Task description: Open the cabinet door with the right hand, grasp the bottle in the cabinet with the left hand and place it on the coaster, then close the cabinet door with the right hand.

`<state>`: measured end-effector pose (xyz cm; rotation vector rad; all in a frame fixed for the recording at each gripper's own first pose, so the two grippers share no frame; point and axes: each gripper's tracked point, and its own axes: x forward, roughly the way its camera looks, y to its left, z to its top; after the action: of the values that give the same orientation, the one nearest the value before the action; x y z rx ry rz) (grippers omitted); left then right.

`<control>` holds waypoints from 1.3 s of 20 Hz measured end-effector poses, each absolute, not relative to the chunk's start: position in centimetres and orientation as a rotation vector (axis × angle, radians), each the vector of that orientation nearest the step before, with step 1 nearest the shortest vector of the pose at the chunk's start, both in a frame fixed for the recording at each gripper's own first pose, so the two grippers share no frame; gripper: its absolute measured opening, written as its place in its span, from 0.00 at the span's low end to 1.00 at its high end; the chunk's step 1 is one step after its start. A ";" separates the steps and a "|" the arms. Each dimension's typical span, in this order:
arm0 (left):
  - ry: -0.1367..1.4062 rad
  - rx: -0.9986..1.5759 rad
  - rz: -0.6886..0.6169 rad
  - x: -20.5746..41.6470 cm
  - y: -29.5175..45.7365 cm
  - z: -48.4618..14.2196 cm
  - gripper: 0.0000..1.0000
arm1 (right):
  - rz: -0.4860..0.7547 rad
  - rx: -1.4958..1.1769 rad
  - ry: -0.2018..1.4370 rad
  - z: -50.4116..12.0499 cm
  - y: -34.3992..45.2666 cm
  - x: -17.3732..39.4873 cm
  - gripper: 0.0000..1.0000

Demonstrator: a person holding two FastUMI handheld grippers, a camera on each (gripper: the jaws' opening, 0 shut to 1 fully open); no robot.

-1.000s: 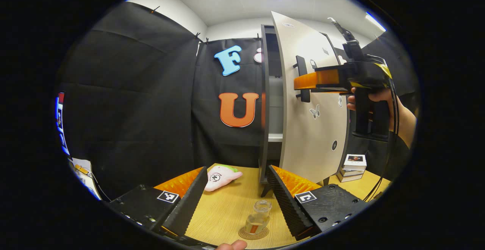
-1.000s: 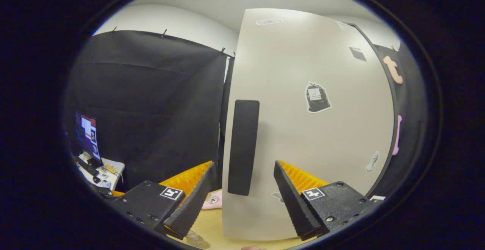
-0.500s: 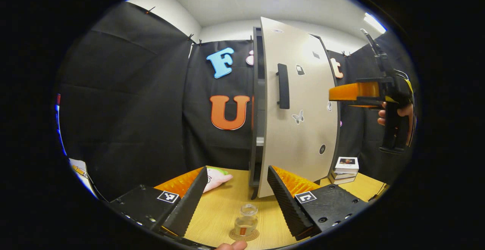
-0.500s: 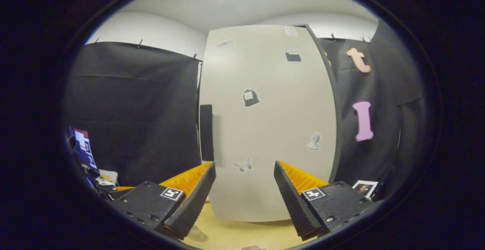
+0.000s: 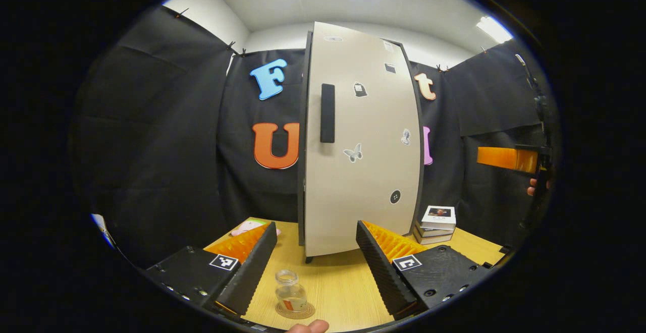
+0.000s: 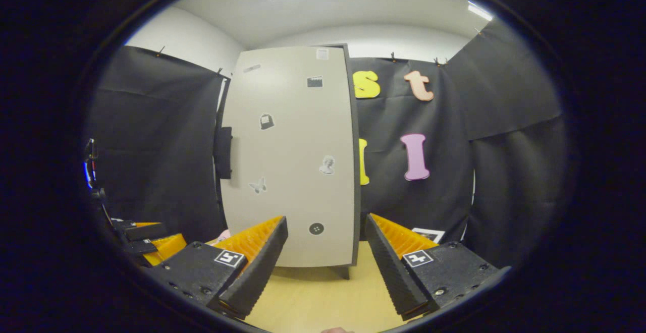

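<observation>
The tall pale cabinet point(image 5: 361, 141) stands on the wooden table with its door flush and its dark handle point(image 5: 327, 113) on the left. In the left gripper view a small clear bottle point(image 5: 289, 292) stands upright on a round coaster point(image 5: 295, 311) just below my left gripper point(image 5: 317, 267), which is open and holds nothing. My right gripper point(image 6: 326, 265) is open too, well back from the cabinet door point(image 6: 290, 161). It also shows at the far right of the left gripper view as the right gripper point(image 5: 509, 159) held by a hand.
A stack of small boxes point(image 5: 436, 221) sits to the right of the cabinet. A pink plush toy point(image 5: 246, 227) lies left of it, partly behind my left finger. Black cloth walls surround the table point(image 5: 338, 282). The left gripper point(image 6: 144, 239) shows low left in the right gripper view.
The cabinet door swung from ajar to flush with the cabinet. My right gripper let go of it and drew back to the right. The bottle stayed on the coaster.
</observation>
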<state>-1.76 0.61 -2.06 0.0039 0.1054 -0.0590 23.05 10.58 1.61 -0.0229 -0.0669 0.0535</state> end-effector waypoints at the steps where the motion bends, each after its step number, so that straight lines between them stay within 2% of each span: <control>1: 0.097 0.011 -0.059 -1.6 0.2 -1.8 0.95 | 0.031 -0.022 -0.066 1.1 9.7 22.4 0.99; 7: 0.064 0.015 -0.084 -0.1 -1.9 -0.4 0.95 | -0.041 0.013 -0.021 -0.9 6.0 21.9 0.99; 16: 0.039 0.034 -0.065 0.9 -2.1 0.5 0.95 | -0.019 0.028 -0.059 1.1 5.6 23.0 0.99; 26: 0.014 0.016 -0.069 1.2 -2.3 0.2 0.95 | 0.048 0.001 -0.041 -0.2 8.0 23.2 0.99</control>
<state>1.22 -2.28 0.23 0.0160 0.0144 -0.0688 23.19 8.02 -0.25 0.0008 -0.0406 0.0484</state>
